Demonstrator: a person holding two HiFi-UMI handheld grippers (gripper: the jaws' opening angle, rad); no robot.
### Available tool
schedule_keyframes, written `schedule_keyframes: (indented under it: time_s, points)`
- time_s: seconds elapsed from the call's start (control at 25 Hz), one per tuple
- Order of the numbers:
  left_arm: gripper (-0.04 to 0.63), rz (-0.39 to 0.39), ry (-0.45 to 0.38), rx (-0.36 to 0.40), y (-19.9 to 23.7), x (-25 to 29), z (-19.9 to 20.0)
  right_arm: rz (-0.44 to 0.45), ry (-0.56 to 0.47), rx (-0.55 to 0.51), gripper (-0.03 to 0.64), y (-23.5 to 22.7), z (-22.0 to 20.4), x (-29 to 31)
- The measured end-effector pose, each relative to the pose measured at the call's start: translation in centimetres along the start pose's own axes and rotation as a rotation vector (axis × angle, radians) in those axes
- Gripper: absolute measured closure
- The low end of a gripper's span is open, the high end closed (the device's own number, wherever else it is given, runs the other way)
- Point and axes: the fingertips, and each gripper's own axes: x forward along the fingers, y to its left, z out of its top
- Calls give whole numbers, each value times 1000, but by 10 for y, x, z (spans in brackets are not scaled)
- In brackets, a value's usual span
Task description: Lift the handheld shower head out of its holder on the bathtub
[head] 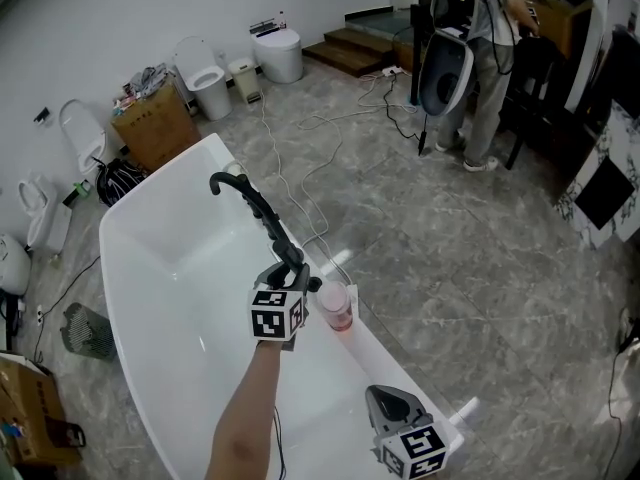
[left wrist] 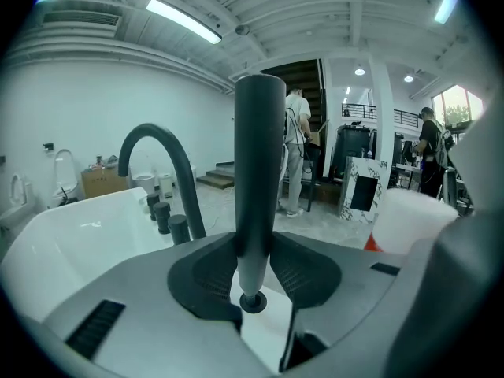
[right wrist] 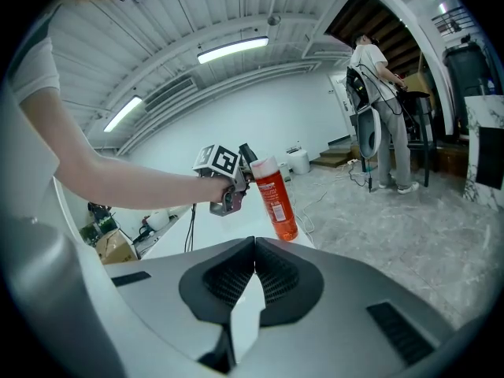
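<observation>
The black handheld shower head (head: 272, 230) rises over the rim of the white bathtub (head: 170, 268). Its dark handle (left wrist: 258, 172) stands upright between the pads of my left gripper (left wrist: 256, 246), which is shut on it. From above, the left gripper (head: 290, 276) sits at the tub's right rim, near the curved black faucet (head: 222, 179). In the left gripper view the faucet (left wrist: 161, 172) and its knobs stand just behind. My right gripper (head: 385, 398) hovers over the tub's near end. Its jaws (right wrist: 253, 242) are shut with nothing between them.
A red spray bottle (head: 335, 306) with a white cap stands on the tub rim beside the left gripper. Toilets (head: 208, 80), a cardboard box (head: 155, 123) and a floor basket (head: 85, 330) lie left. Cables (head: 300, 198) cross the floor. A person (head: 480, 78) stands far right.
</observation>
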Motion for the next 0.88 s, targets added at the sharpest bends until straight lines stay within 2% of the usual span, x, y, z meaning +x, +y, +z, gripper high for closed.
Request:
schedule_keyframes:
  time_s: [0.48,0.88]
  points:
    - [448,-5,-55,108,-33,-101,73,-13,-46,-9,607,56,35,-65]
    - [448,0,-136,146,-62,-191,145,-15,-99,-38,607,97,67,-135]
